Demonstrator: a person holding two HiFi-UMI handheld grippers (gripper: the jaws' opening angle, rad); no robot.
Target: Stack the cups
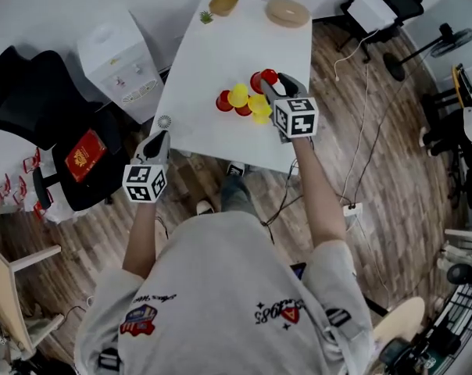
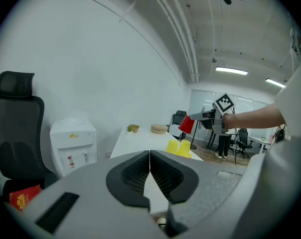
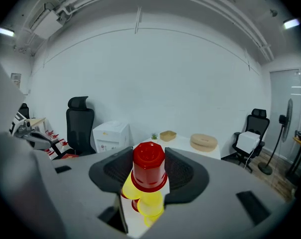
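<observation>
your right hand-held gripper (image 1: 281,87) clamps a red cup (image 3: 149,166) between its jaws, held in the air just above the cluster of red and yellow cups (image 1: 240,98) on the white table (image 1: 220,45). your left hand-held gripper (image 1: 159,141) has its jaws closed together on nothing, just off the table's near left edge.

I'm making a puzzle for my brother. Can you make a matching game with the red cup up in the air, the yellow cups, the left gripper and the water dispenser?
1 lifted red cup
2 yellow cups
3 left gripper
4 water dispenser

A jaws shut, empty
B on the floor
C on the table
D held in the right gripper

Pairs: 1-D, 2-C, 3-A, 4-B
</observation>
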